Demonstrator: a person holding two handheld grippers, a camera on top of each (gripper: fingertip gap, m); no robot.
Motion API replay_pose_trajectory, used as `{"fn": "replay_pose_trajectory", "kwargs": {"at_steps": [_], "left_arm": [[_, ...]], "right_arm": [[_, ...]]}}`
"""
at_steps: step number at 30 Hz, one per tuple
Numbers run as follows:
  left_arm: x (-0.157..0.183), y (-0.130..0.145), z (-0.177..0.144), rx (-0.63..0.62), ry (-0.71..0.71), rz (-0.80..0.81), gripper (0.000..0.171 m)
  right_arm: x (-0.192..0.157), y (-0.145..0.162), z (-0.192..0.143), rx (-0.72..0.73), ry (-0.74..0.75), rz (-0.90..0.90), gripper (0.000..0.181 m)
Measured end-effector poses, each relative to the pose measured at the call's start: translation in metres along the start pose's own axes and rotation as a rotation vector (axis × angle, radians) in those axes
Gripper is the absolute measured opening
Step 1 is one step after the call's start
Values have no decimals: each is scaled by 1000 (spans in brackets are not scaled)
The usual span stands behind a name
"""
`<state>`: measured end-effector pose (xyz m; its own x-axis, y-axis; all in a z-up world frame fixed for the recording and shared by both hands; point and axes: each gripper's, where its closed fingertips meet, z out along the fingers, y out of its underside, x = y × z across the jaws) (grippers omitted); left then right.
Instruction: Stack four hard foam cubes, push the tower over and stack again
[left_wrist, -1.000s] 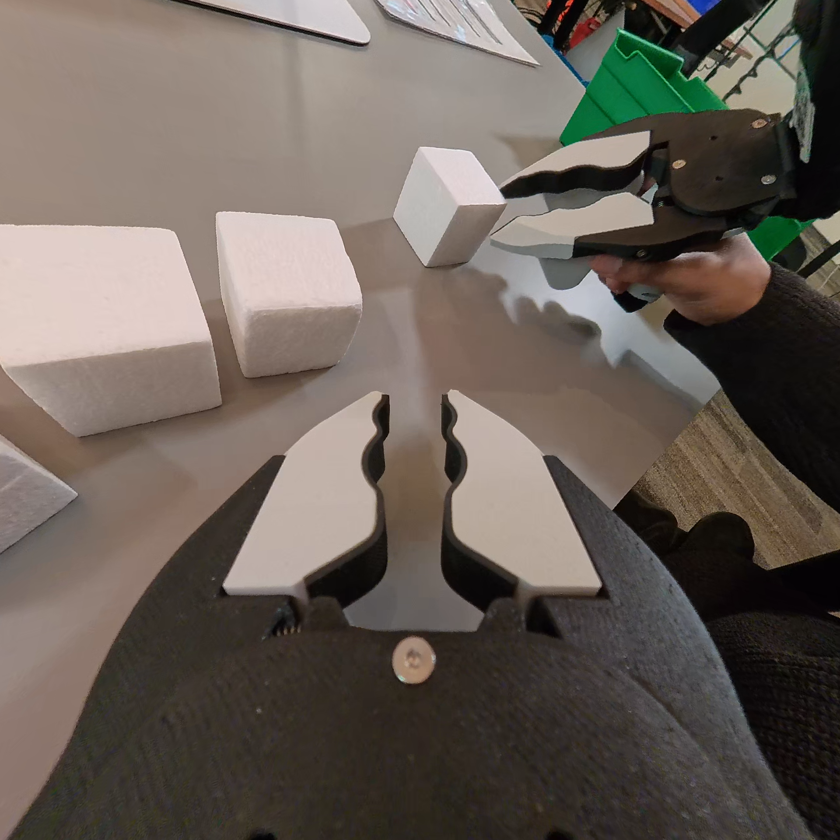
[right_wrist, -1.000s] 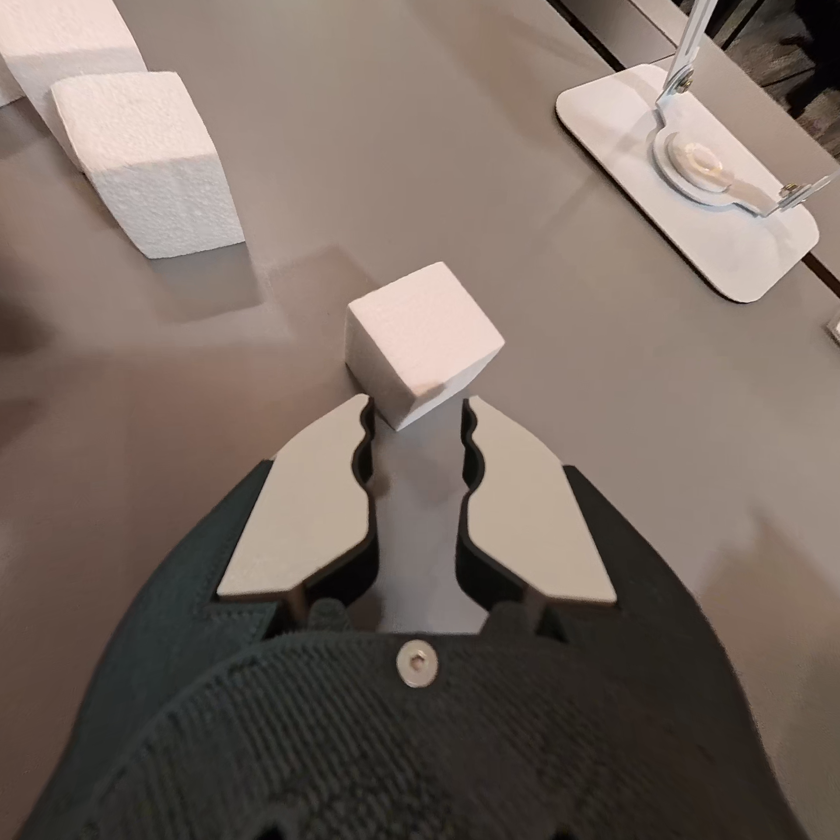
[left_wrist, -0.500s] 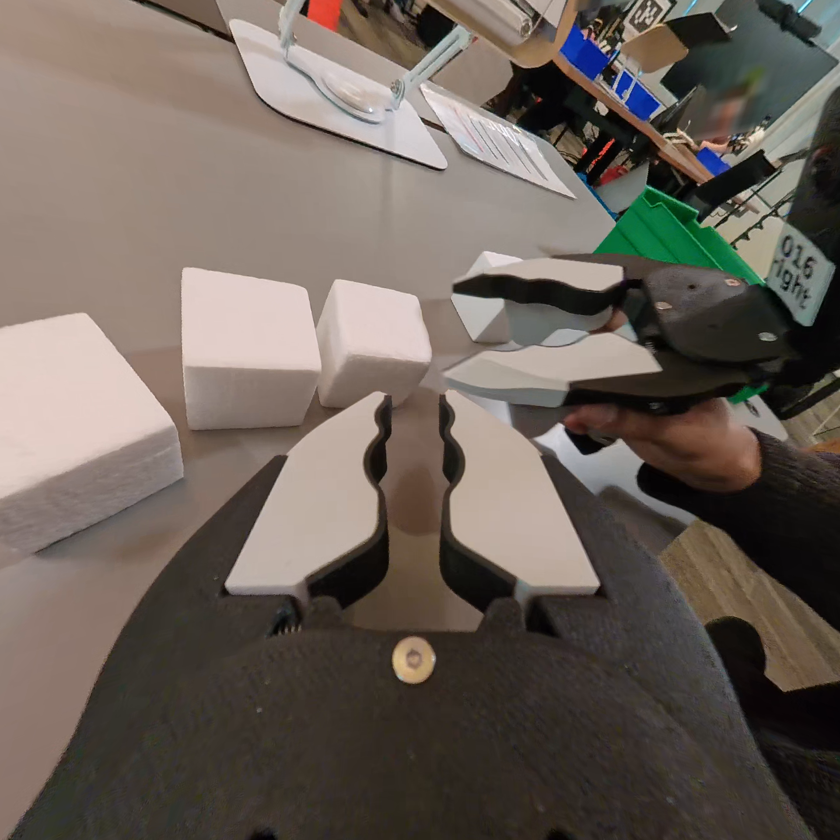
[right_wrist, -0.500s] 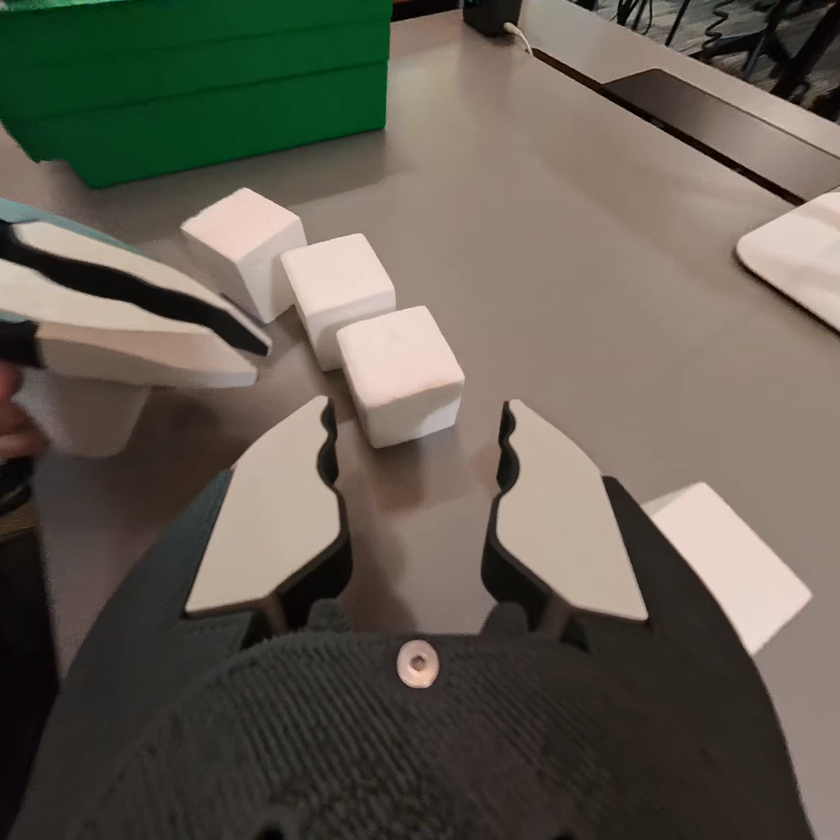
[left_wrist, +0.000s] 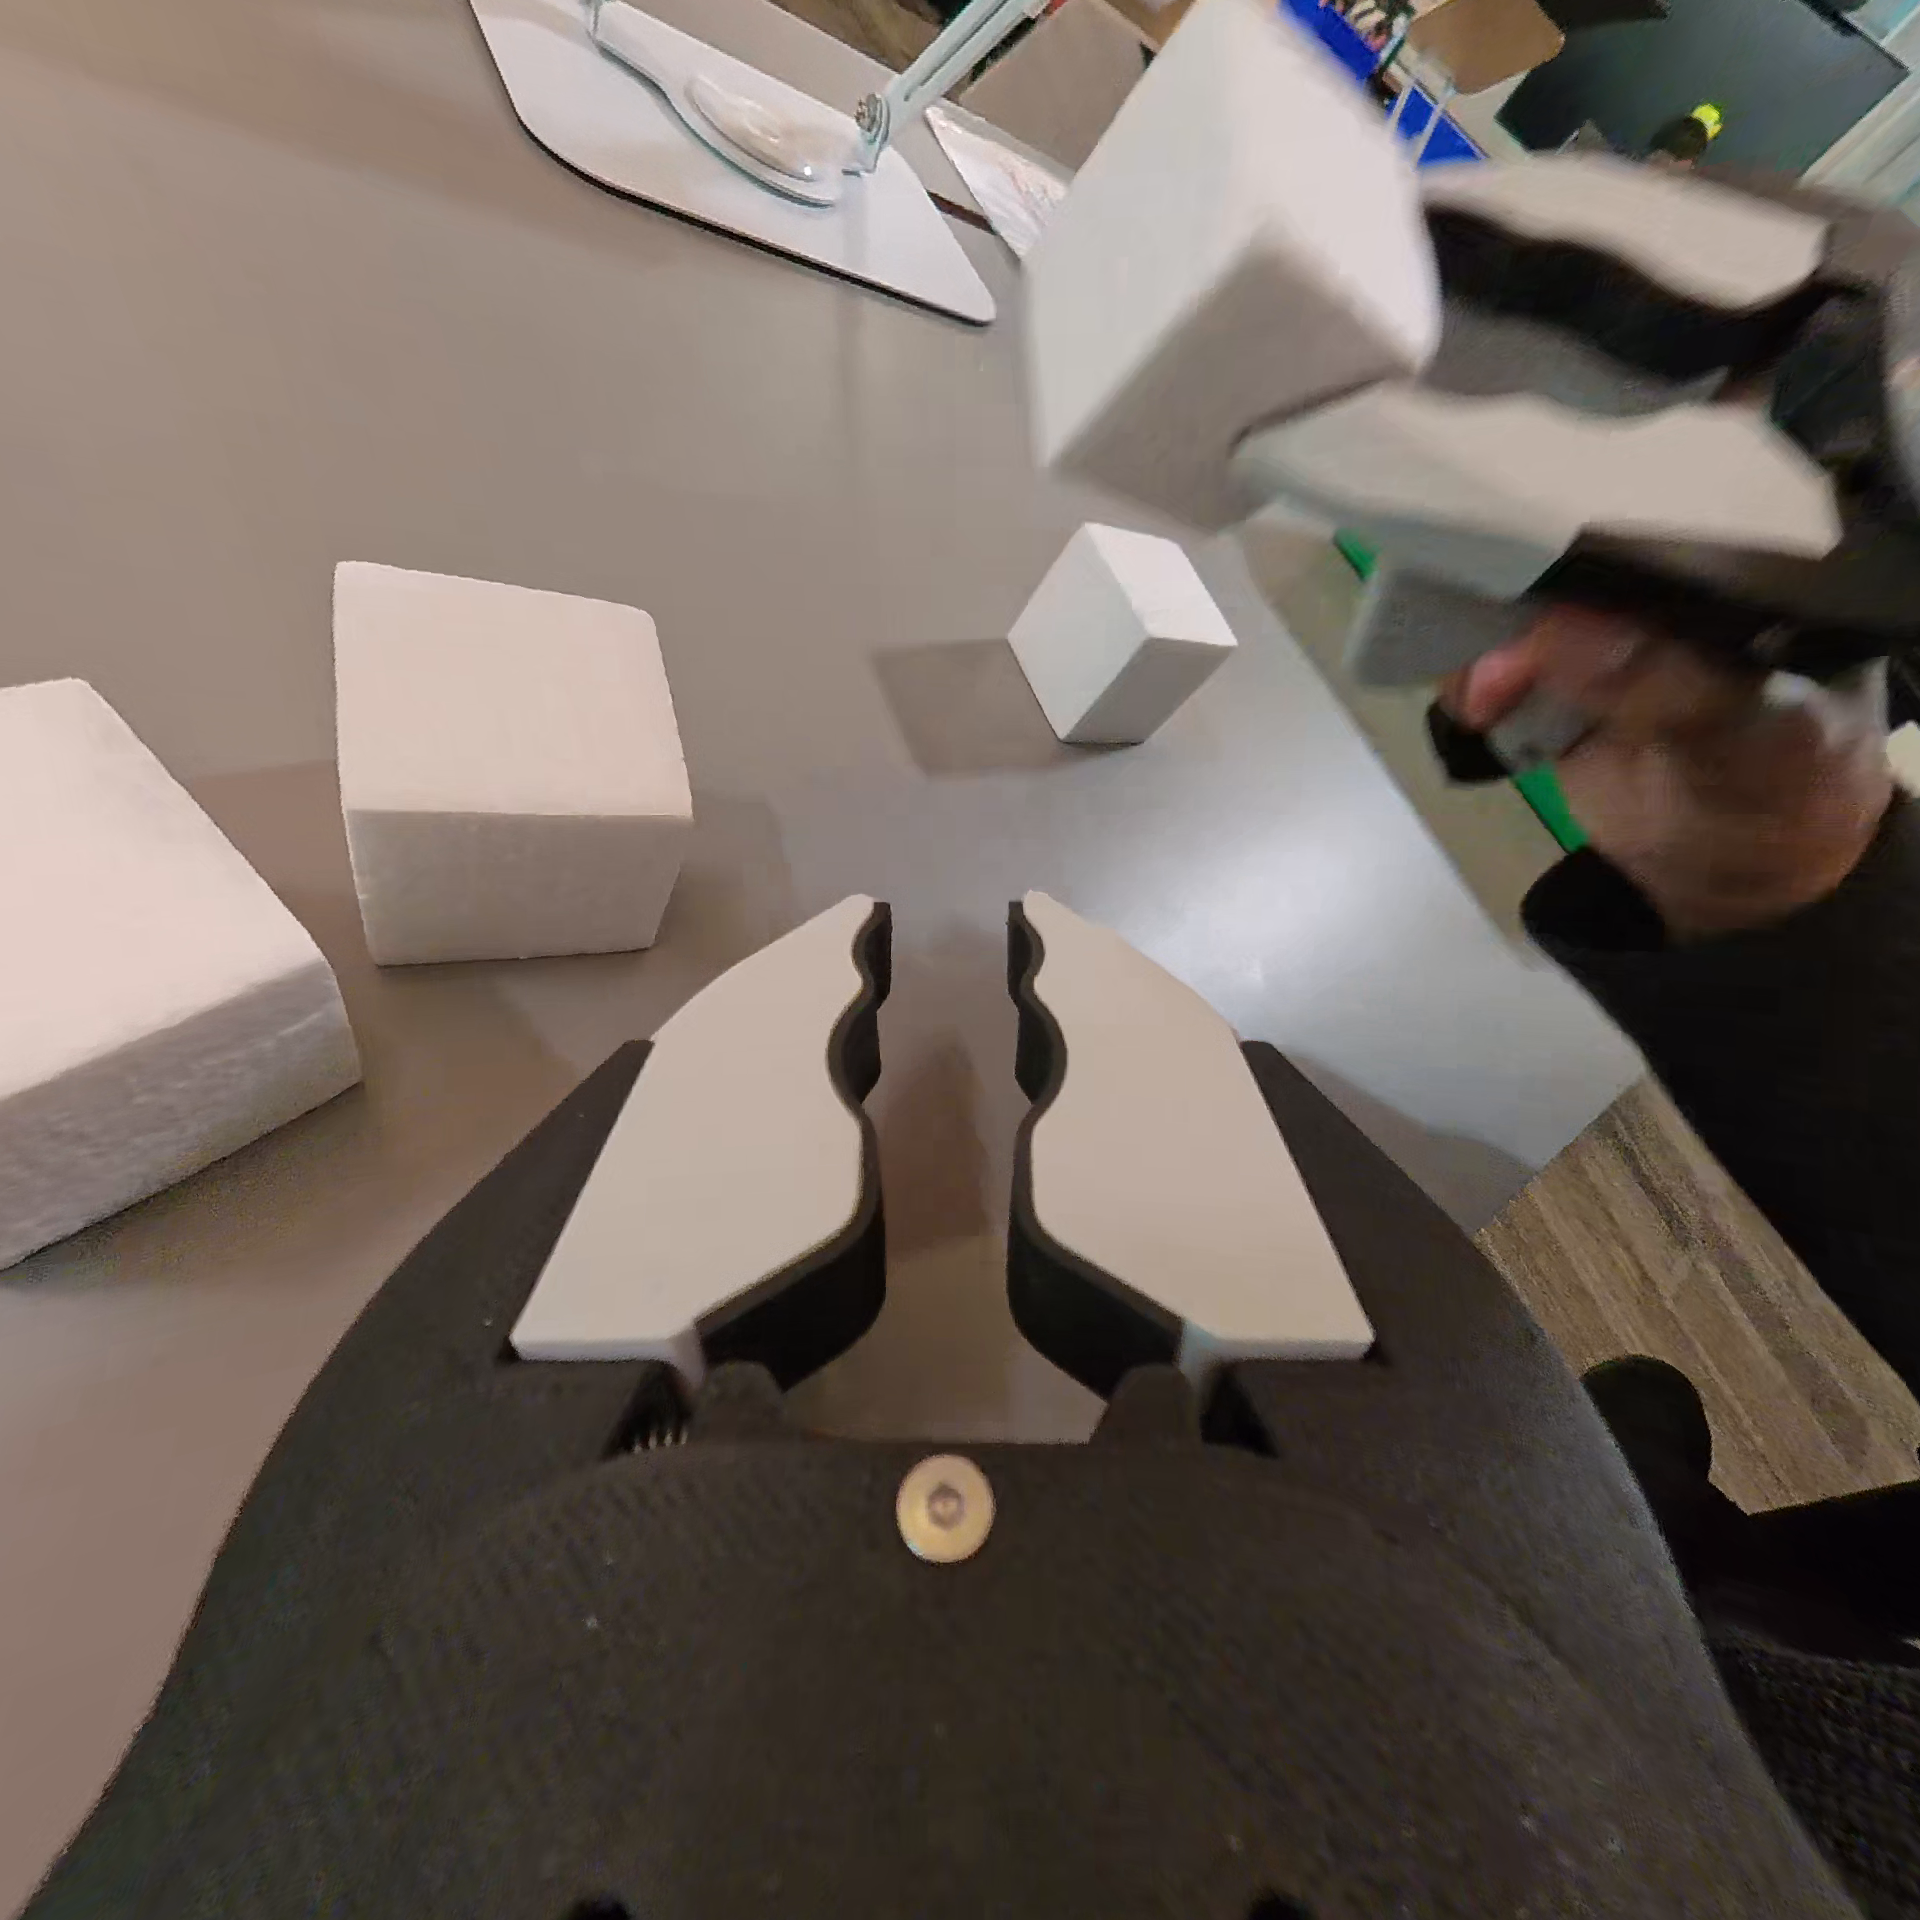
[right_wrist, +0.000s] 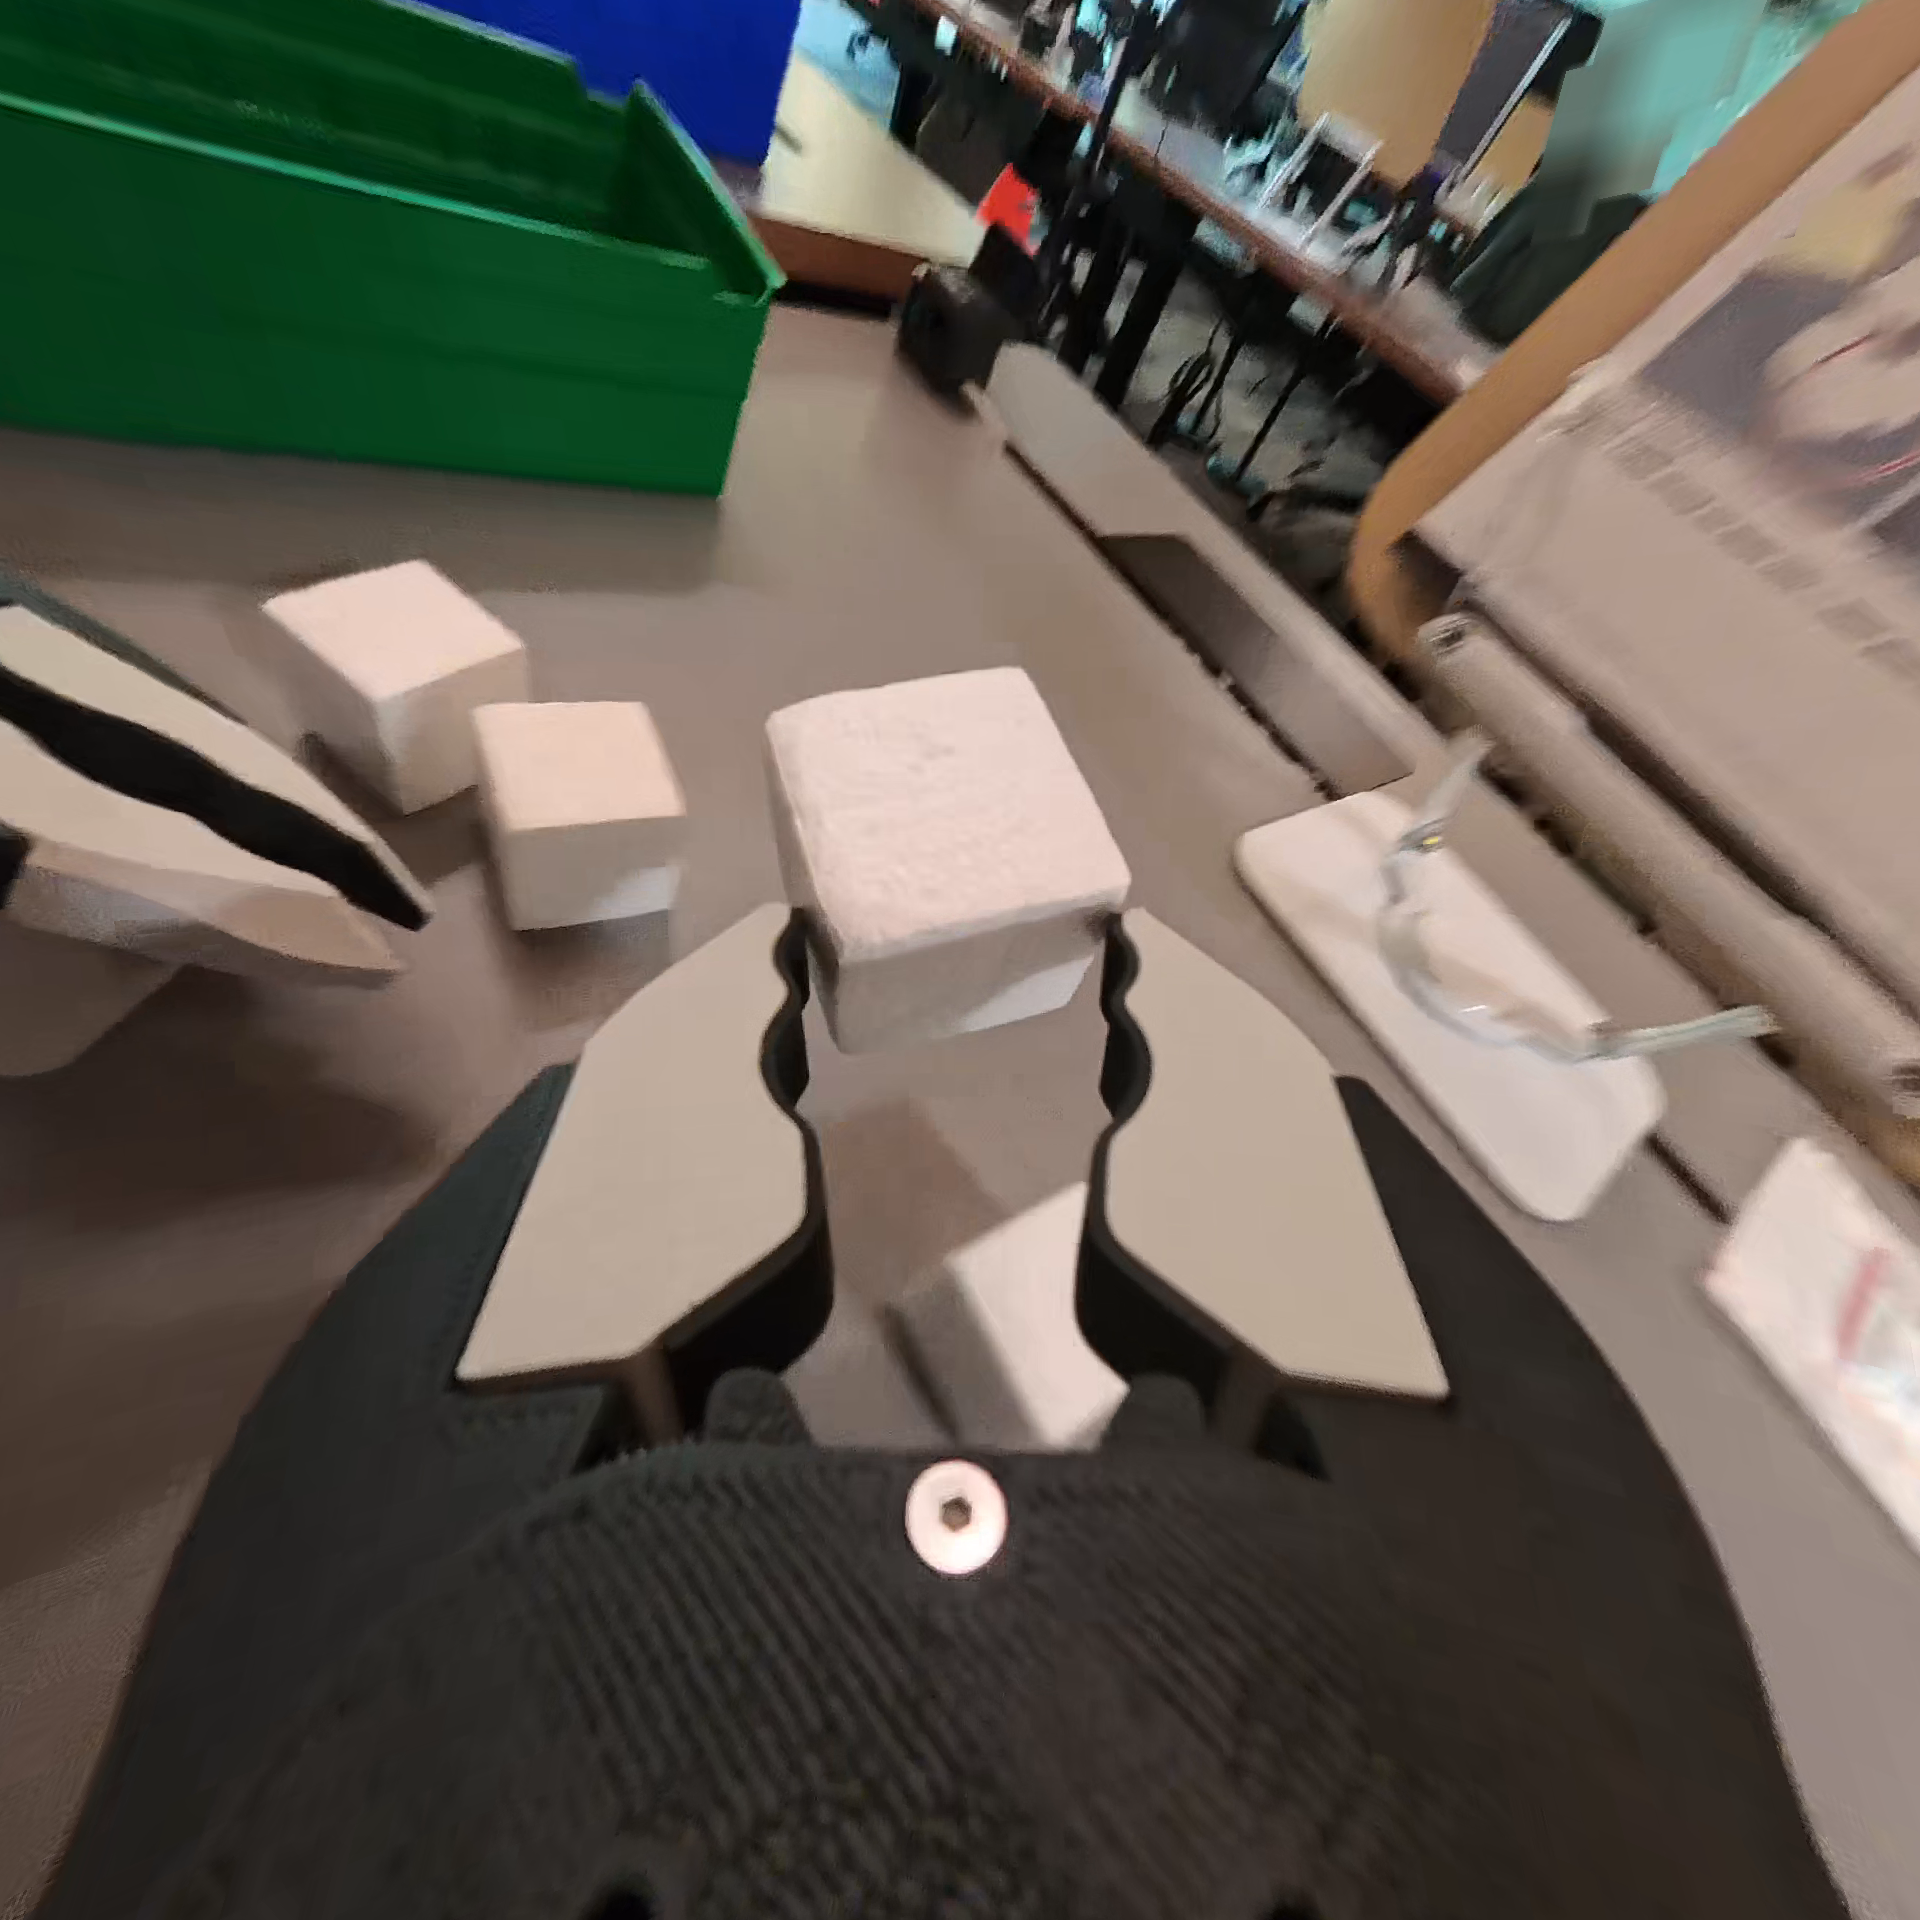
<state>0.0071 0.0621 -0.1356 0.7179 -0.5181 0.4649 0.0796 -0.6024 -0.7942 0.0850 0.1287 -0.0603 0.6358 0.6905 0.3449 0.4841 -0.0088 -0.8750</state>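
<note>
My right gripper (right_wrist: 951, 935) is shut on a white foam cube (right_wrist: 935, 831) and holds it in the air above the grey table (right_wrist: 1091, 644). In the left wrist view the same cube (left_wrist: 1216, 260) hangs at the upper right in the right gripper (left_wrist: 1340, 338), blurred by motion. My left gripper (left_wrist: 945, 914) is empty, its jaws a narrow gap apart, low over the table. A medium foam block (left_wrist: 499, 758) lies just ahead to its left. A small foam cube (left_wrist: 1122, 634) sits farther ahead on the right.
A large foam block (left_wrist: 125, 956) lies at the left. Two more foam cubes (right_wrist: 395, 665) (right_wrist: 577, 810) sit beside the left gripper (right_wrist: 400, 940). A green bin (right_wrist: 364, 312) stands behind them. A white stand base (right_wrist: 1455, 997) is at the right. The table edge and wooden floor (left_wrist: 1662, 1299) are close by. The medium foam block (left_wrist: 499, 758) lies some 6 cm from my left tips, 15 cm from my right tips. Look for it in the right wrist view (right_wrist: 527, 754) too.
My right gripper, open beside a foam cube half a second ago, has shut on it and lifted it off the table. My left gripper has stayed empty and shifted its view.
</note>
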Motion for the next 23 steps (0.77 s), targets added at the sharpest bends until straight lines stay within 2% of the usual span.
{"fn": "replay_pose_trajectory", "kwargs": {"at_steps": [3, 6, 8, 12, 16, 23], "left_arm": [[2, 1, 1, -6, 6, 7, 22], [3, 3, 2, -14, 12, 6, 22], [4, 5, 3, -26, 17, 7, 22], [7, 8, 4, -43, 22, 29, 22], [9, 11, 5, -62, 38, 28, 22], [9, 13, 5, -72, 51, 15, 23]], "right_arm": [[41, 6, -25, 25, -49, -8, 55], [54, 25, -40, 75, -259, 116, 55], [63, 40, -43, 66, -307, 184, 55], [57, 60, -38, -6, -355, 162, 55], [48, 74, -26, -98, -333, 93, 55], [48, 77, -26, -107, -334, 110, 55]]}}
